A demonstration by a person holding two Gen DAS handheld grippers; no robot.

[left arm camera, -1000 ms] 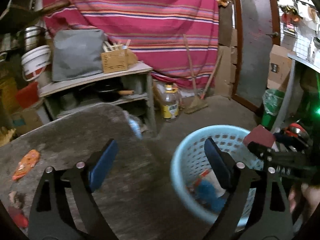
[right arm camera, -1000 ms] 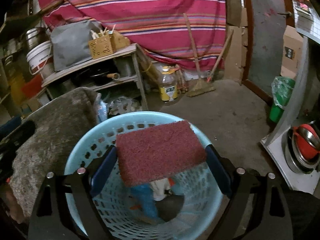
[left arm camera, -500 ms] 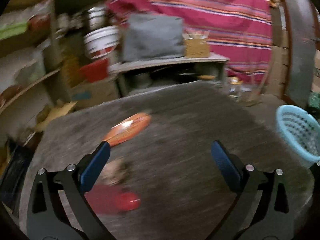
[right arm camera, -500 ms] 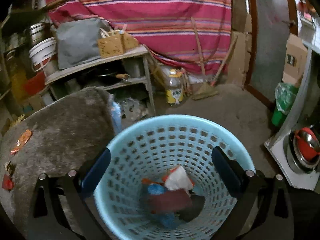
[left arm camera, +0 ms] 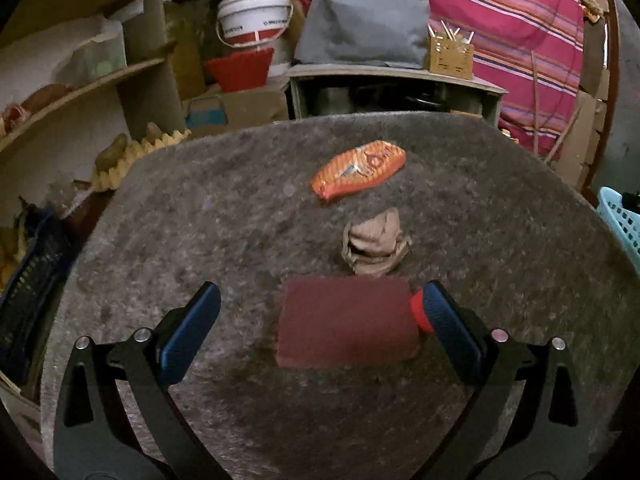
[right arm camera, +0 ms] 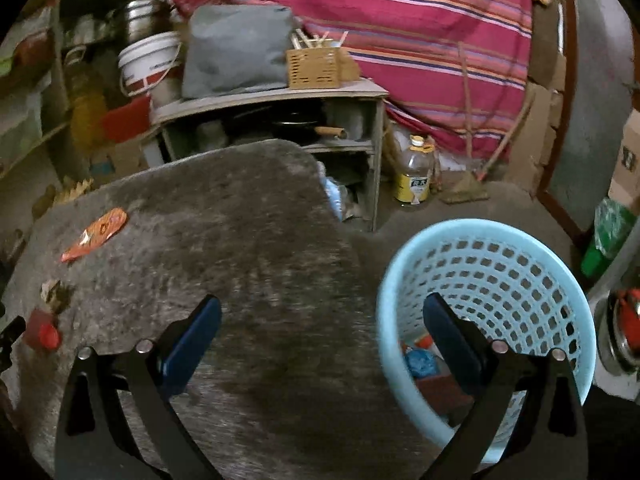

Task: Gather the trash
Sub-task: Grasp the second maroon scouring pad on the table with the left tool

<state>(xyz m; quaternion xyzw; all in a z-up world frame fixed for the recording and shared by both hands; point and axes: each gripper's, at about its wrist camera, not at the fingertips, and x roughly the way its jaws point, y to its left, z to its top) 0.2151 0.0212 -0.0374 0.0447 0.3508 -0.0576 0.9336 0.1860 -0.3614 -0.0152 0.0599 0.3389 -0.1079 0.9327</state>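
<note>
While both grippers gape wide and empty, a flat maroon scrub pad (left arm camera: 347,322) lies between the left gripper (left arm camera: 320,330) fingers on the rough stone table (left arm camera: 200,220), a crumpled brown wad (left arm camera: 374,242) and crinkly orange wrapper (left arm camera: 358,169) beyond. Right gripper's (right arm camera: 322,330) right finger overlaps the perforated blue plastic basket (right arm camera: 520,264).

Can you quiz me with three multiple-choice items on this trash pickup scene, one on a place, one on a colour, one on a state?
1. Where does the dark red scouring pad lie?
A. in the basket
B. on the grey table, ahead of the left gripper
C. on the shelf

2. What colour is the perforated basket?
A. light blue
B. green
C. black

3. How does the right gripper stand?
A. shut on a wrapper
B. shut on a bottle
C. open, holding nothing

Answers:
1 B, the pad rests flat on the table between the open fingers' line, with a crumpled brown paper beyond it.
2 A, its rim and wall are pale blue.
3 C, the fingers stand wide with nothing between them.
</note>
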